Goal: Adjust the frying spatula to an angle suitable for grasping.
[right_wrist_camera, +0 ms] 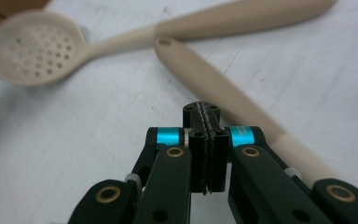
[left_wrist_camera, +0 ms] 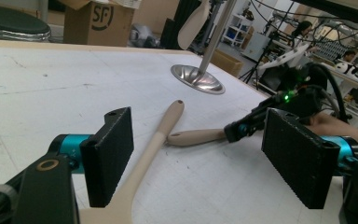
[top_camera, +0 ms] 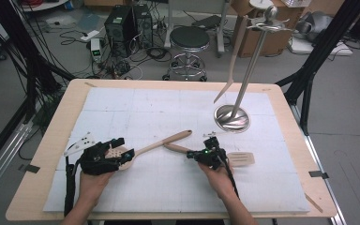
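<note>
A perforated wooden spoon (top_camera: 164, 140) lies on the white mat, its bowl (right_wrist_camera: 32, 51) at the left. My left gripper (top_camera: 124, 149) stands open over the bowel end, and the spoon's handle (left_wrist_camera: 154, 144) runs out between the wide jaws (left_wrist_camera: 196, 158) without touching them. A wooden slotted spatula (top_camera: 241, 158) lies to the right, its handle tip (left_wrist_camera: 196, 136) meeting the spoon's handle. My right gripper (top_camera: 191, 153) is shut, pads pressed together on nothing (right_wrist_camera: 205, 112), just beside the spatula handle (right_wrist_camera: 223, 88).
A metal stand (top_camera: 232, 118) with a round base rises at the back right of the mat, and a wooden turner (top_camera: 234, 61) hangs from its top. The wooden table edge (top_camera: 56, 140) frames the mat. A stool and computer cases stand beyond the table.
</note>
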